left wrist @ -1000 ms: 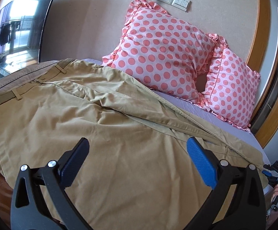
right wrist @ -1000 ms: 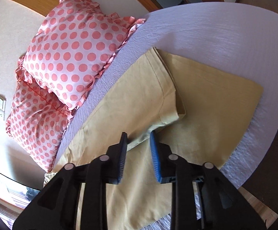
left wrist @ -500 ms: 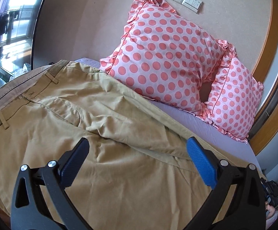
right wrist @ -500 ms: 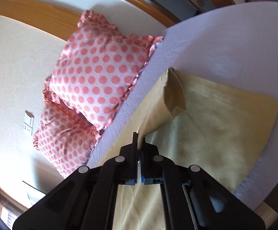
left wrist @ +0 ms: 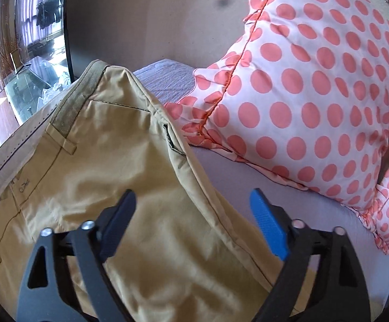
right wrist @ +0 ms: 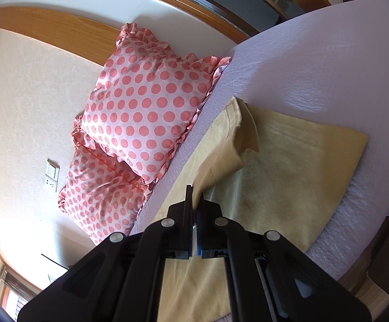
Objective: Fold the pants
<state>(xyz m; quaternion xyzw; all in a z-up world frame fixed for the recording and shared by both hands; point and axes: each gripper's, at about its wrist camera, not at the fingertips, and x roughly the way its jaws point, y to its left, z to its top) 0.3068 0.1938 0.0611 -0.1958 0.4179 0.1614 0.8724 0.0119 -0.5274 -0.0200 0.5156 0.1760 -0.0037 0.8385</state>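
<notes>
Fingers point(right wrist: 190, 206) now clamped on pants point(right wrist: 288, 177)

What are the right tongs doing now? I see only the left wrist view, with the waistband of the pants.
Observer: The right tongs are shut on the edge of the upper leg of the pants.
Operator: Where is the grip, near the hem?
Observer: A little short of the hem, which curls up off the lower leg.
Operator: Does the lower leg lie flat?
Observer: Yes, flat on the lilac sheet, with its end inside the bed's edge.
</notes>
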